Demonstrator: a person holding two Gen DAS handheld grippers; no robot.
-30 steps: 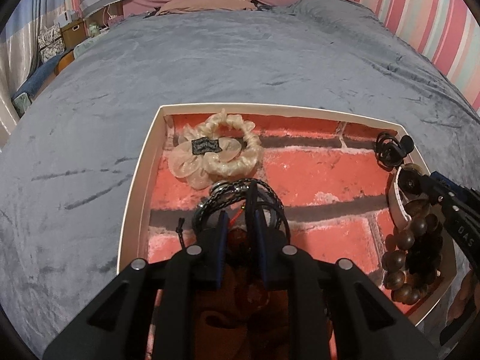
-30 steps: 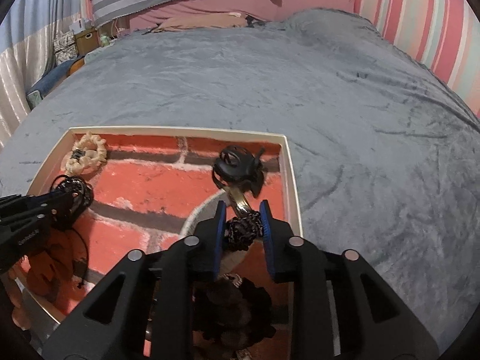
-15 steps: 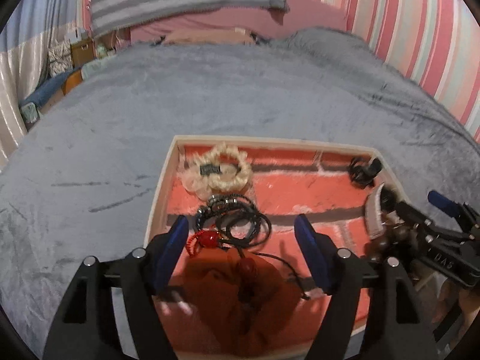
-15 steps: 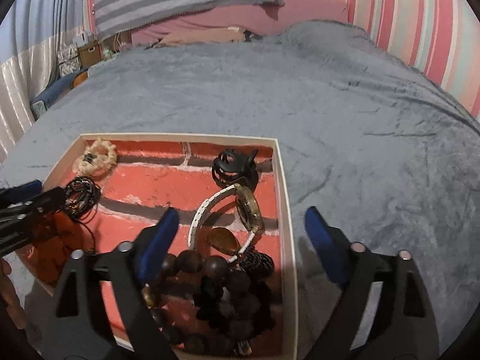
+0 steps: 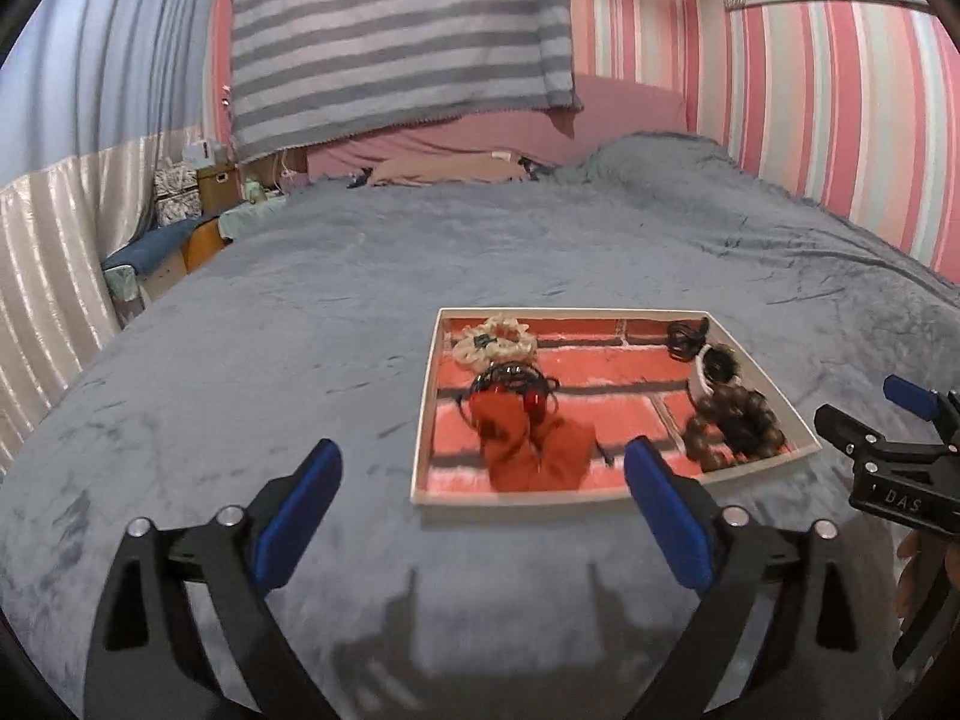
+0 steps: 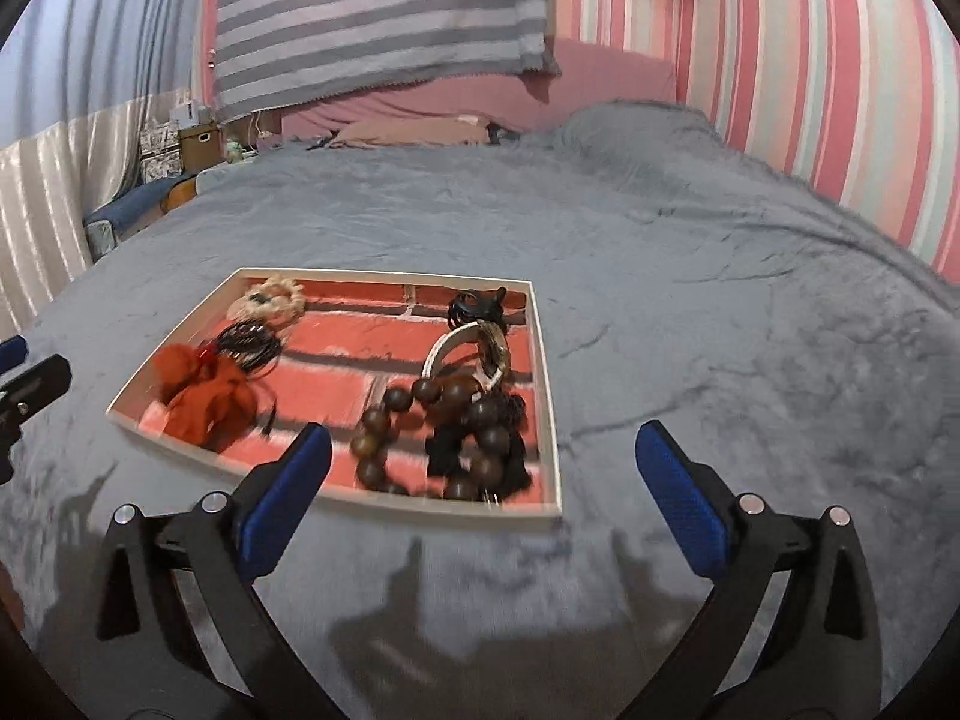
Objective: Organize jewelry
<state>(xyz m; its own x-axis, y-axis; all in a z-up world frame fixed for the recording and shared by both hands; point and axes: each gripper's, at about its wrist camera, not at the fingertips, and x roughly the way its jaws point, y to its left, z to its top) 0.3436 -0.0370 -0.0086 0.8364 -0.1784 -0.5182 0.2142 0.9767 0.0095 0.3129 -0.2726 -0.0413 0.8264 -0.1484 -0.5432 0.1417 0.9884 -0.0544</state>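
Note:
A white-rimmed tray (image 5: pixel 420 420) with a red brick-pattern floor lies on the grey bed; it also shows in the right wrist view (image 6: pixel 549 420). It holds a cream scrunchie (image 5: pixel 492 339), black cords (image 5: pixel 510 378), a red pouch (image 5: pixel 528 444), a black claw clip (image 5: pixel 687 339), a white bangle (image 5: pixel 699 381) and brown wooden beads (image 5: pixel 732 426). My left gripper (image 5: pixel 480 510) is wide open and empty, near the tray's front edge. My right gripper (image 6: pixel 483 495) is wide open and empty, over the tray's near edge by the beads (image 6: pixel 432 426).
The grey blanket (image 5: pixel 300 300) covers the bed all around the tray. A striped cloth (image 5: pixel 390 30) hangs at the back. Boxes and clutter (image 5: pixel 192 192) stand off the bed's far left. A pink striped wall (image 5: pixel 840 120) runs along the right.
Both grippers opened, let go of the jewelry in the tray and pulled back and up. The red pouch and beads now lie free in the tray.

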